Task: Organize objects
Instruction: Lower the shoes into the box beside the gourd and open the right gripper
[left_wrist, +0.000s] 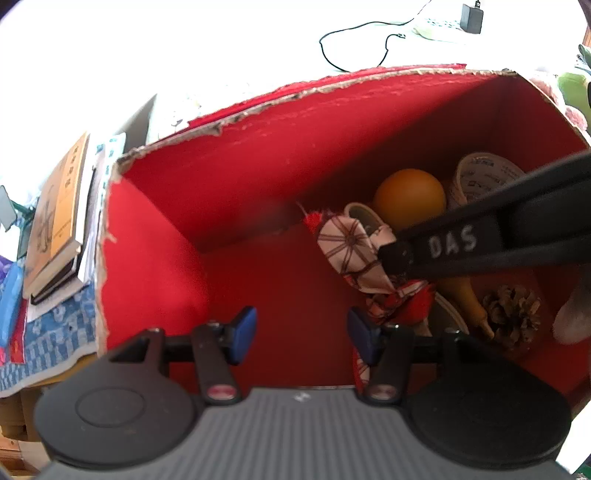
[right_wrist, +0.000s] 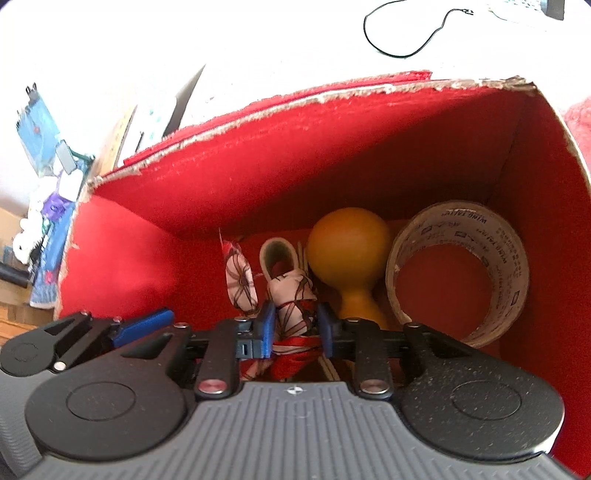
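Box: a red cardboard box (left_wrist: 229, 177) with torn pale edges fills the space in front of both my tongs; both reach down into it.
Books: a stack of books (left_wrist: 59, 225) lies outside the box, off to the left of my left tongs, on a blue patterned cloth (left_wrist: 55, 332).
Tape: a roll of clear printed tape (right_wrist: 458, 273) stands on edge to the right of my right tongs, against the box's right wall.
Gourd: a yellow-orange gourd-shaped piece (right_wrist: 349, 243) with a round head sits just ahead and right of my right tongs, touching the tape's left side.
Pine cone: a brown pine cone (left_wrist: 511, 314) lies to the right of my left tongs, under the arm of my right one, on the box floor.
Cloth bundle: the white and red patterned cloth bundle (right_wrist: 295, 299) is inside the box, between the blue pads of my right tongs, left of the gourd.
Right tongs: my right tongs (right_wrist: 295, 328) are clenched on the cloth bundle, the 2 pads pressing its sides.
Left tongs: my left tongs (left_wrist: 301, 332) are released, the 2 blue pads wide apart over the bare red floor, holding nothing, the bundle just ahead and to their right.
Cable: a thin black cable (right_wrist: 406, 33) curls on the white surface beyond the box, far ahead of my right tongs.
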